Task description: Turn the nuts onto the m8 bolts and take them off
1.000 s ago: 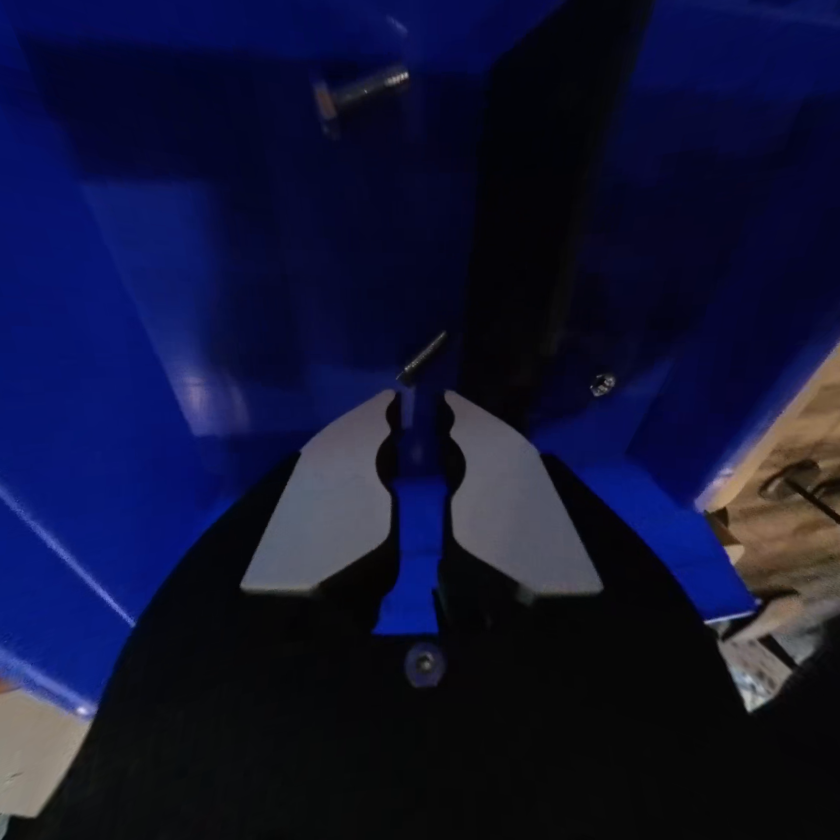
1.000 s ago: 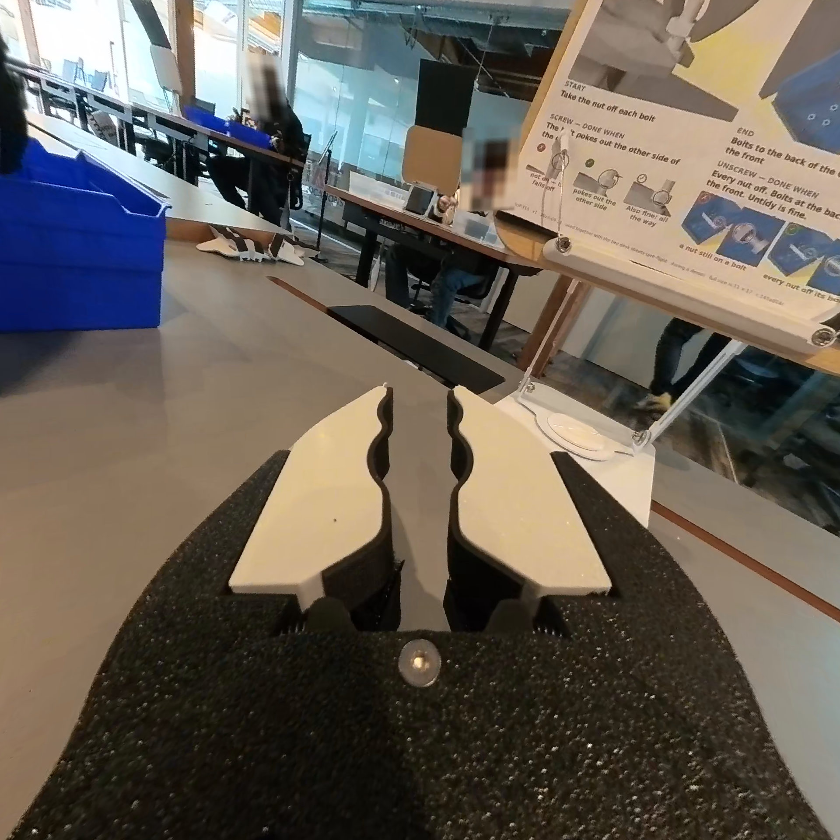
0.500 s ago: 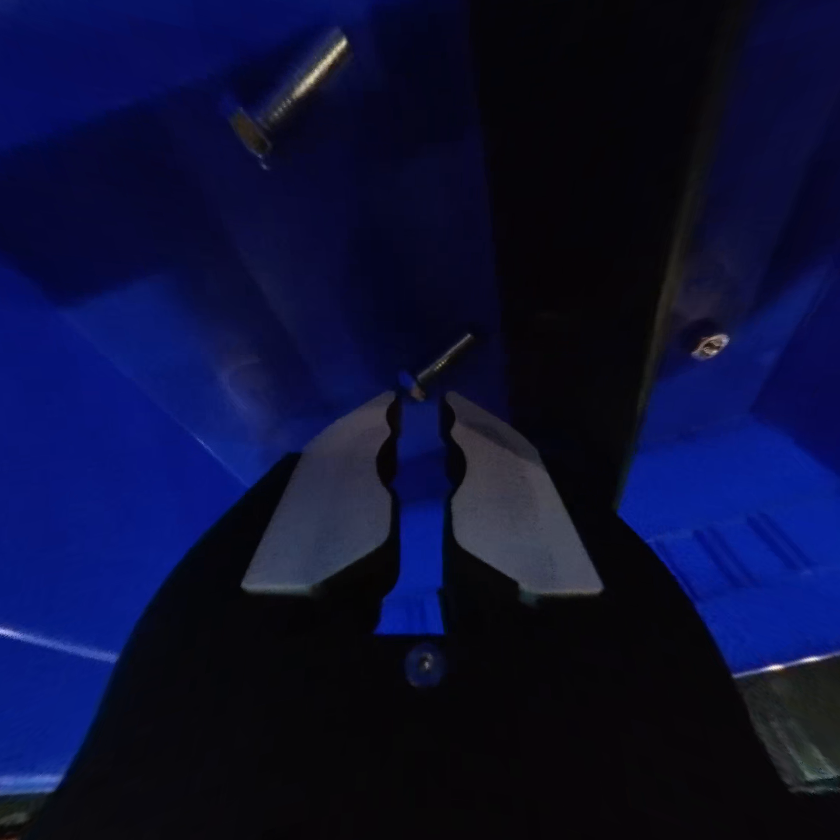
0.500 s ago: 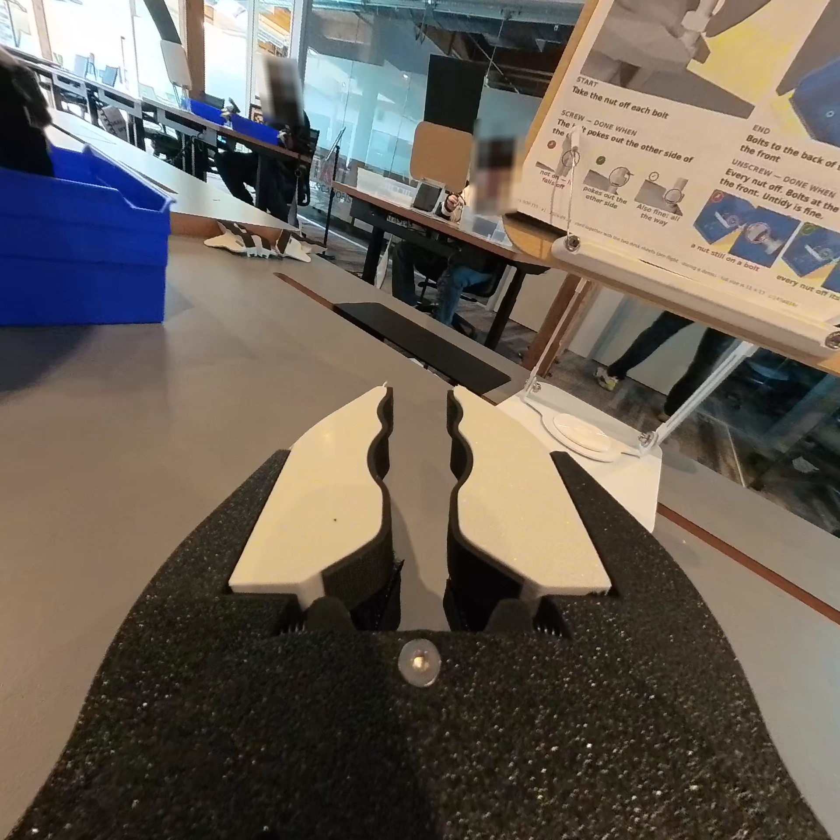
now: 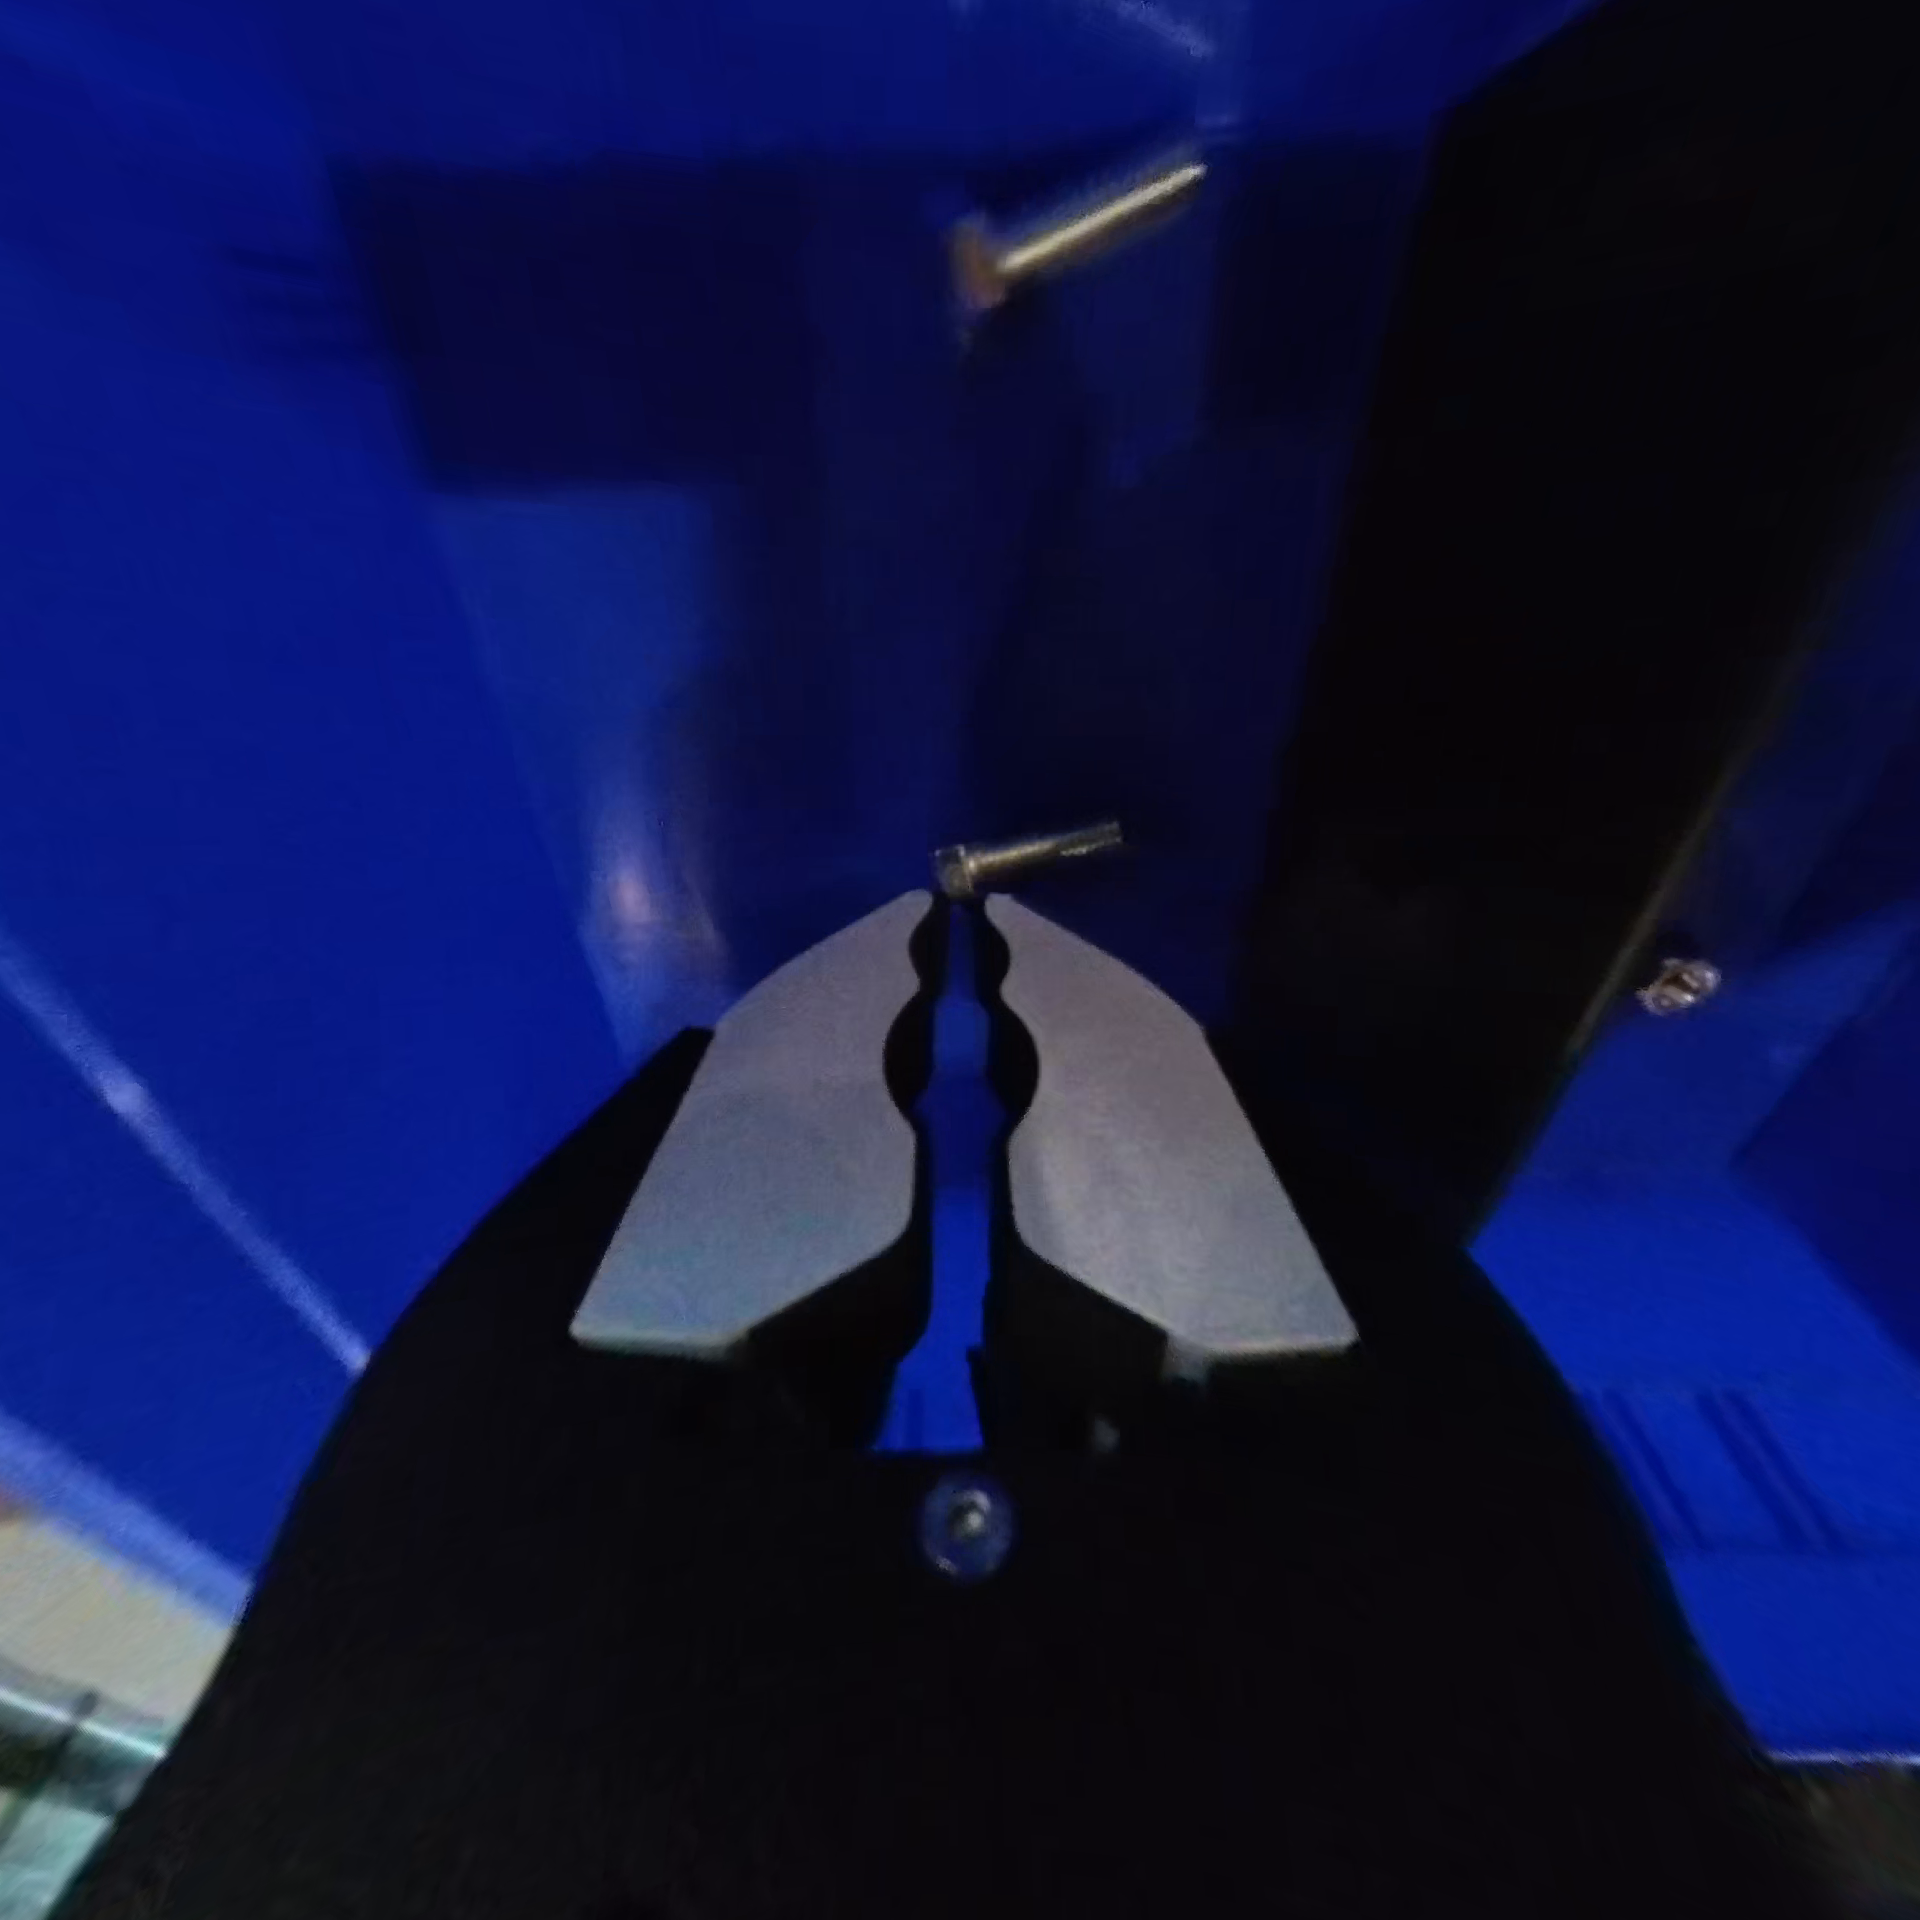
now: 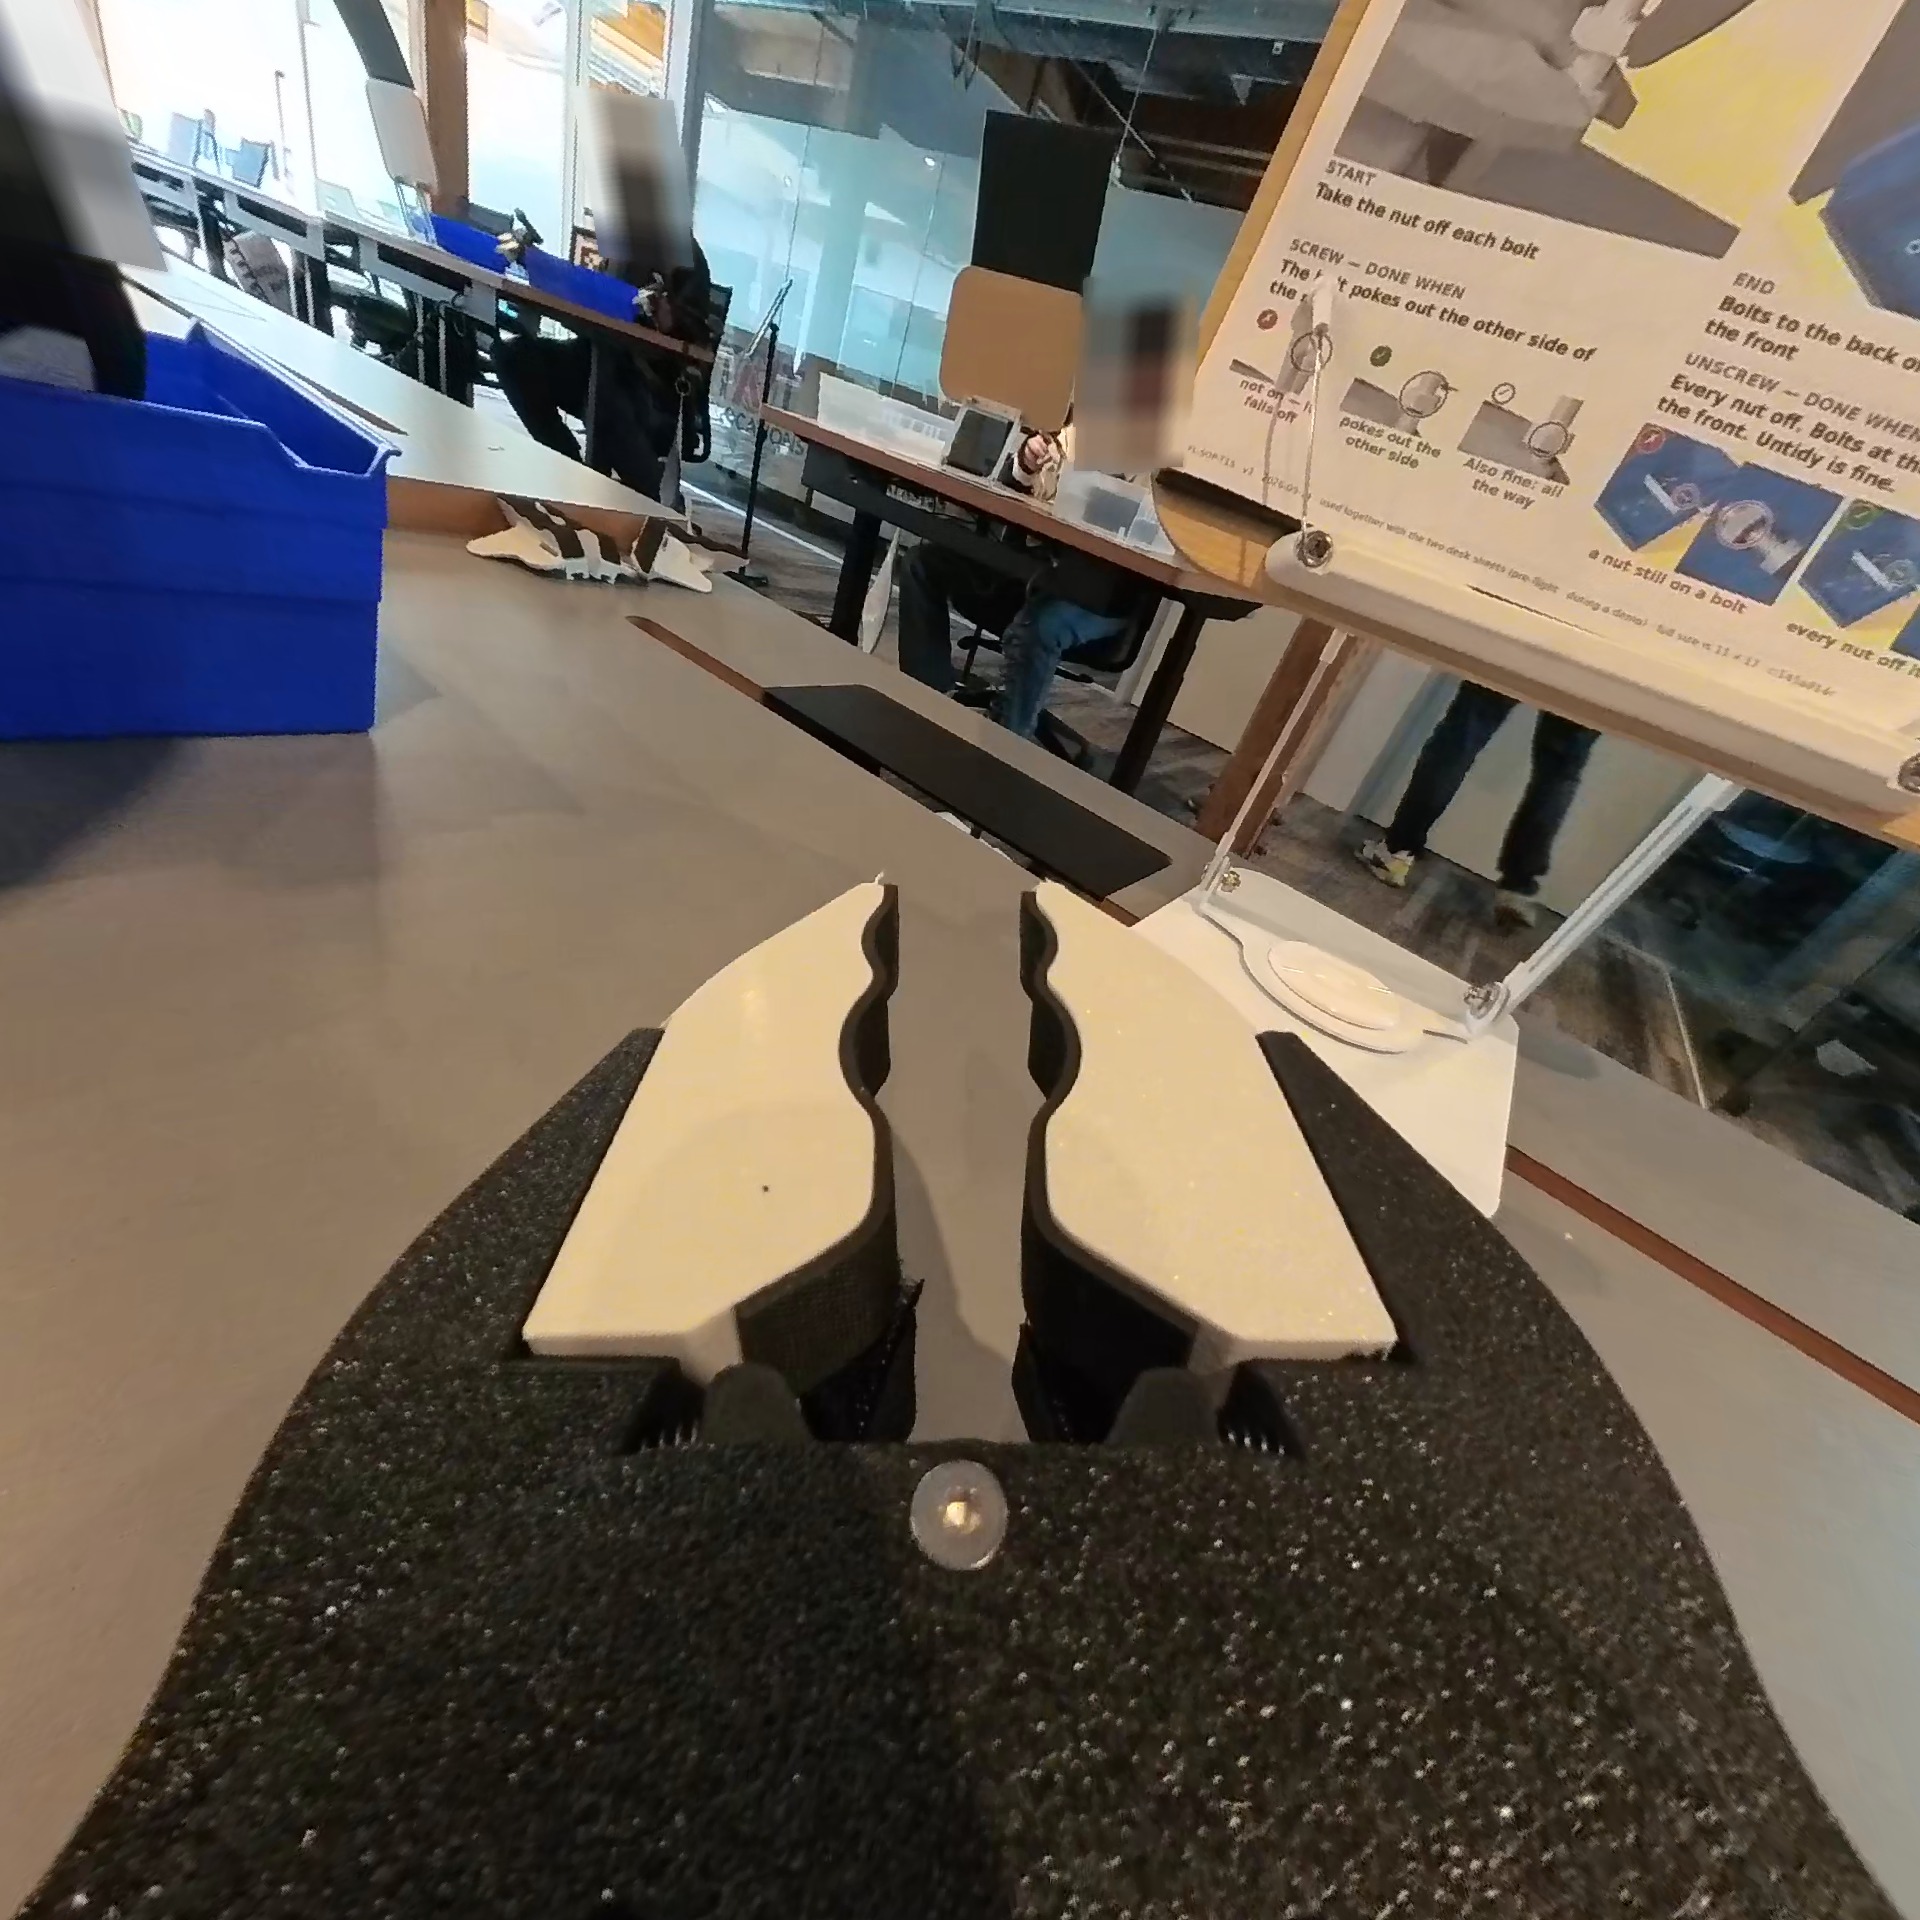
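Note:
In the left wrist view I am down inside a blue bin (image 5: pixel 416 727), in dim light. My left gripper (image 5: pixel 958 902) is shut on a small silver bolt (image 5: pixel 1029 860). The fingertips pinch it at its head and the shank sticks out to the right. A second, longer bolt (image 5: pixel 1075 234) lies on the bin floor farther ahead. A small nut (image 5: pixel 1675 985) lies at the right, beyond a dark divider (image 5: pixel 1507 623). My right gripper (image 6: pixel 958 904) is open and empty, low over the grey table (image 6: pixel 312 987).
In the right wrist view the blue bin (image 6: pixel 187 582) stands at the far left of the table. An instruction board (image 6: pixel 1610 343) on a white stand (image 6: pixel 1351 1029) is at the right. A black strip (image 6: pixel 966 790) lies ahead. People sit at desks behind. The tips of one gripper are about 40 cm away from the tips of the other. My left gripper is the nearer one to the small nut (image 5: pixel 1675 985): about 12 cm, against 45 cm.
My left gripper has swung around inside the bin with the small bolt in its tips. The bolt has turned in the grasp from slanting upward to nearly level. The right gripper barely moved.

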`<state>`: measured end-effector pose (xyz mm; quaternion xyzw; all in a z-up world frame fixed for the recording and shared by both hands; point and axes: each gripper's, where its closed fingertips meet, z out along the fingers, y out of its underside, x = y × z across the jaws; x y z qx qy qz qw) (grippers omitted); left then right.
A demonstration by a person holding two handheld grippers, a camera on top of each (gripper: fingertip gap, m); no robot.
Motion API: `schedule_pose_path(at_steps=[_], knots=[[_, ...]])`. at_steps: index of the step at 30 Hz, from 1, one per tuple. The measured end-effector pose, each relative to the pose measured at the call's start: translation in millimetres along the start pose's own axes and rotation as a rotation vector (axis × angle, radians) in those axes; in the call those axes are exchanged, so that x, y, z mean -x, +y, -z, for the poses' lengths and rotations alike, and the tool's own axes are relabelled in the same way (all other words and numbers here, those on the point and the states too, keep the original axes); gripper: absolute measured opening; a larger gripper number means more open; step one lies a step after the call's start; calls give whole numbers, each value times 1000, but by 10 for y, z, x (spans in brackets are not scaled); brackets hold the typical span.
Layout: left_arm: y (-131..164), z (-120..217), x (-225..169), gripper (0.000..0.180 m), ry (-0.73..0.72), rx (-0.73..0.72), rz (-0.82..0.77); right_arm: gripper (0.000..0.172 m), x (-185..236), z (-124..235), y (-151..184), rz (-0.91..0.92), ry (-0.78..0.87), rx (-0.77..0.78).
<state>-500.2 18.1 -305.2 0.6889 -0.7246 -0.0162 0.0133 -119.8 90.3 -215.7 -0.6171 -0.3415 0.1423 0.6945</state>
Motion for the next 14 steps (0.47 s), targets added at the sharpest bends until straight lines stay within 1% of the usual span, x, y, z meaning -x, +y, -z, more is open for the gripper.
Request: schedule_pose_path(at_steps=[1,4,7,9,11,14], knots=[[19,53,50,5,-29,-15,45,21,-2,-1,0,-1,2,0],[16,319,183,5,-126,-110,197,21,-13,-5,-1,-3,7,-2],[-122,712,242,5,-234,-246,333,21,-14,-10,-4,5,13,-5],[-329,1031,211,4,-304,-343,395,21,-9,-11,-4,14,16,-4],[-595,1349,111,4,-370,-416,437,21,-8,-10,-10,19,19,-8],[-952,1680,-176,4,-424,-432,505,20,-11,4,-36,9,20,-28]])
